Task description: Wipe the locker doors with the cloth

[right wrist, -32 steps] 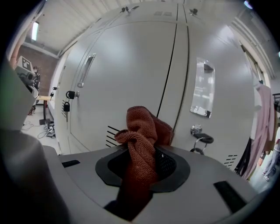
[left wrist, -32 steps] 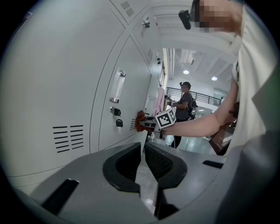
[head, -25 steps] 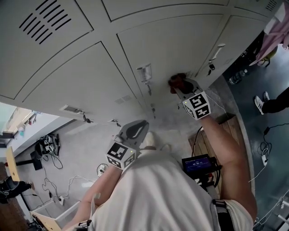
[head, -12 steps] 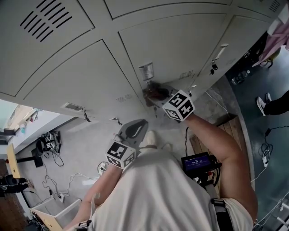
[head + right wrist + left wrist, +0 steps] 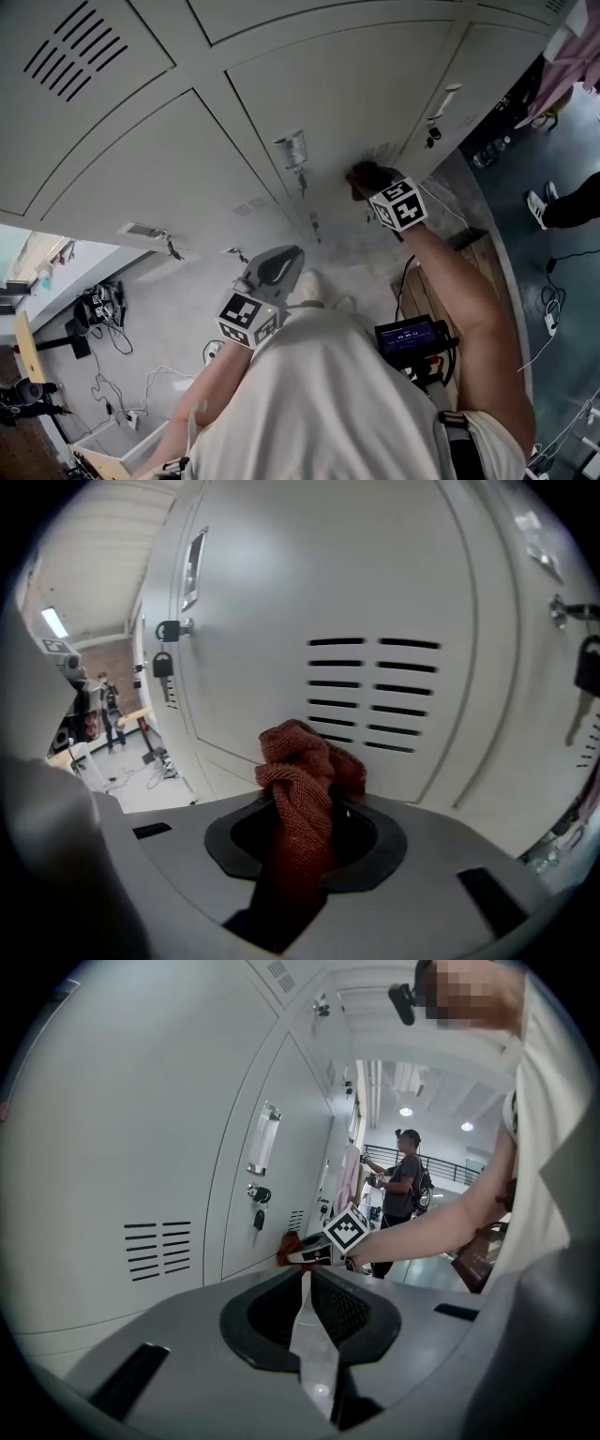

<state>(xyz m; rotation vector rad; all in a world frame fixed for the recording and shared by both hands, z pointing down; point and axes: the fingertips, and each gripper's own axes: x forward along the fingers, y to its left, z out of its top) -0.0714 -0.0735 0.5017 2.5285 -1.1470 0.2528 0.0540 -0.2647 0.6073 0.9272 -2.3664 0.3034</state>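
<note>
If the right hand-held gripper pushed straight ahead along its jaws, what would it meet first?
Likely the locker door near its vent slots; the red cloth that the right hand-held gripper clamps would touch first. Depth is unclear.

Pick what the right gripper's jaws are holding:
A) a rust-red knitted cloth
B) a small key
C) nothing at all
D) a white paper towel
A: in the right gripper view, the right gripper is shut on the rust-red knitted cloth, which bunches up out of its jaws in front of the vent slots of the grey metal locker door.
</note>
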